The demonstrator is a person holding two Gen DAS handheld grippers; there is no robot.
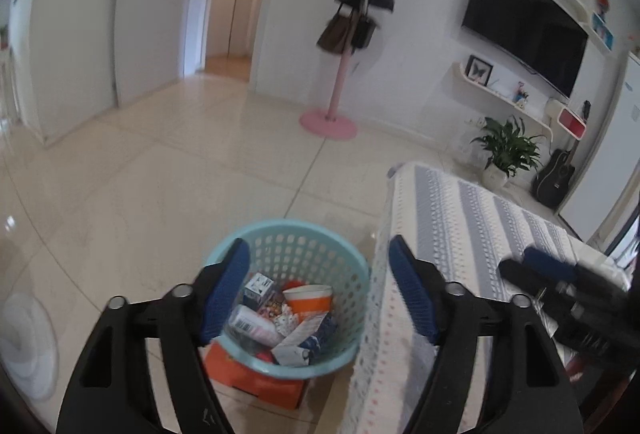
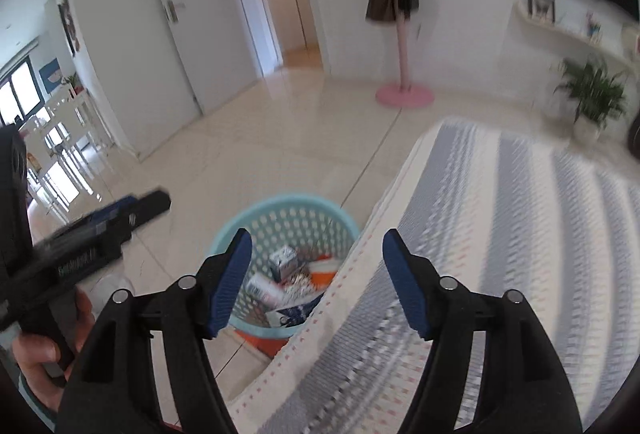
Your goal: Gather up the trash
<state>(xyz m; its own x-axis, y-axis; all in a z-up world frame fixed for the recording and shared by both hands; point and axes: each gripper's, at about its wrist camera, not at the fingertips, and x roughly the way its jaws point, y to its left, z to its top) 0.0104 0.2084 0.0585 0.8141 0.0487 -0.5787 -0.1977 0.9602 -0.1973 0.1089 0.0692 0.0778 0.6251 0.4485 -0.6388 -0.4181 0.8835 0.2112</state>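
A light blue perforated basket (image 1: 340,262) stands on the tiled floor beside a cloth-covered table. It holds trash: an orange and white paper cup (image 1: 310,300), a small blue and white carton (image 1: 258,288), a plastic bottle (image 1: 250,322) and wrappers. It also shows in the right wrist view (image 2: 288,212). My left gripper (image 1: 320,288) is open and empty above the basket. My right gripper (image 2: 316,282) is open and empty over the table's edge, and it also shows in the left wrist view (image 1: 532,270). The left gripper shows at the left of the right wrist view (image 2: 140,208).
The table wears a grey and white striped cloth (image 1: 472,226). An orange box (image 1: 256,378) lies under the basket. A pink coat stand (image 1: 330,118) with a dark coat and bags stands beyond. A potted plant (image 1: 506,150), a guitar (image 1: 556,174) and a wall television (image 1: 524,22) are at right.
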